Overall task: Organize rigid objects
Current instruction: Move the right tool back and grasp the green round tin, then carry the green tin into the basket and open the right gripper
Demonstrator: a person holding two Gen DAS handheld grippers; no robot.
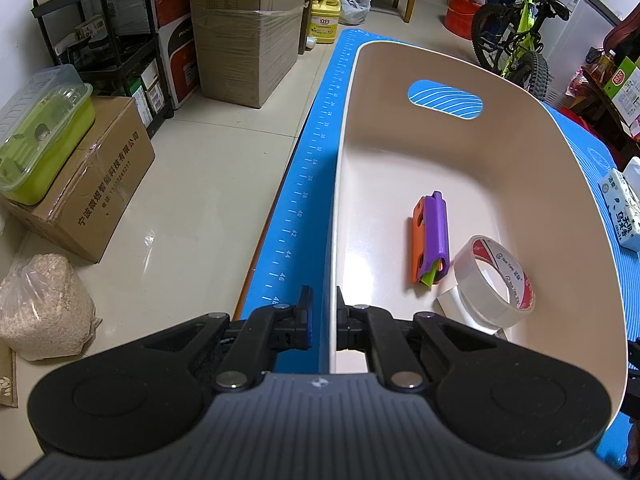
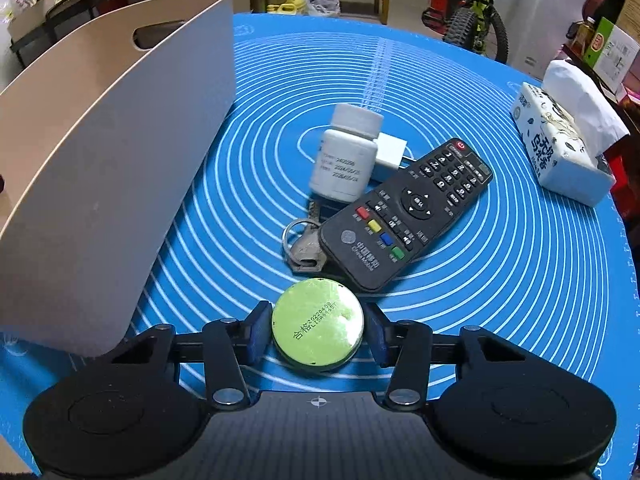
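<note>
Left wrist view has the left claw [image 1: 322, 316] at bottom centre clamped on the near wall of the beige bin [image 1: 472, 140], one finger outside over the blue mat [image 1: 308, 160] and one inside; further right on the bin floor lie an orange-and-purple folding tool [image 1: 430, 236] and, just beside it, a tape roll [image 1: 494, 280]. Right wrist view shows the bin at the left edge of the frame, then at lower centre the right claw [image 2: 318, 332] closed on a round green tin [image 2: 318, 324] above the surface, with keys [image 2: 302, 246], a white pill bottle [image 2: 346, 152], a white charger [image 2: 390, 154] and a black remote [image 2: 408, 214] clustered mid-frame, and a tissue pack [image 2: 560, 140] at the upper right
</note>
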